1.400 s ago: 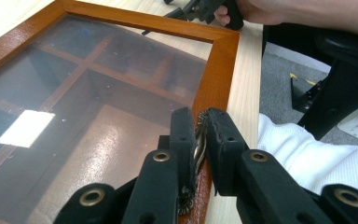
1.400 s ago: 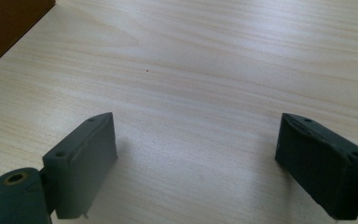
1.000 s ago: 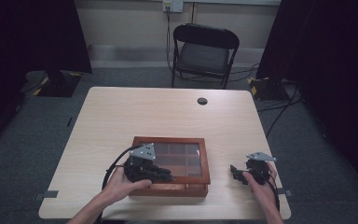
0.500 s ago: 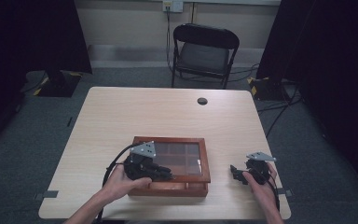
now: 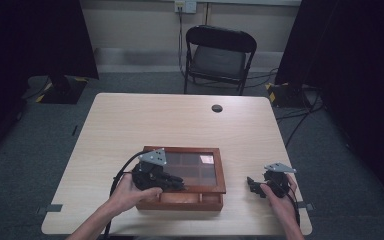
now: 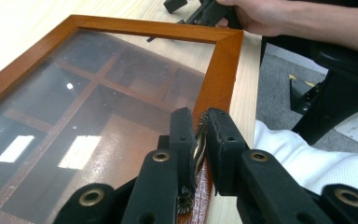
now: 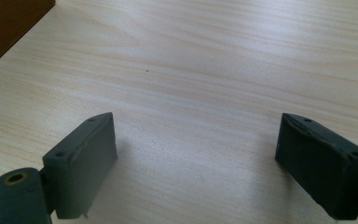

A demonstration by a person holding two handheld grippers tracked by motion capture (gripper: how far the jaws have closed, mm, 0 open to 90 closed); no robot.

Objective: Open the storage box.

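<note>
Nothing has moved: left gripper (image 6: 198,140) clamps the box's brass clasp (image 6: 198,142); right gripper (image 7: 196,163) gapes wide.

A black folding chair (image 5: 220,55) is standing on the grey carpet (image 5: 55,130) beyond the far edge of the table (image 5: 180,120), facing it. A small dark round cap (image 5: 217,108) is sitting in the tabletop near that far edge. Black curtains (image 5: 360,60) are hanging at both sides. Cables (image 5: 300,120) are trailing over the floor to the right. A wall socket (image 5: 185,6) is showing behind the chair.
</note>
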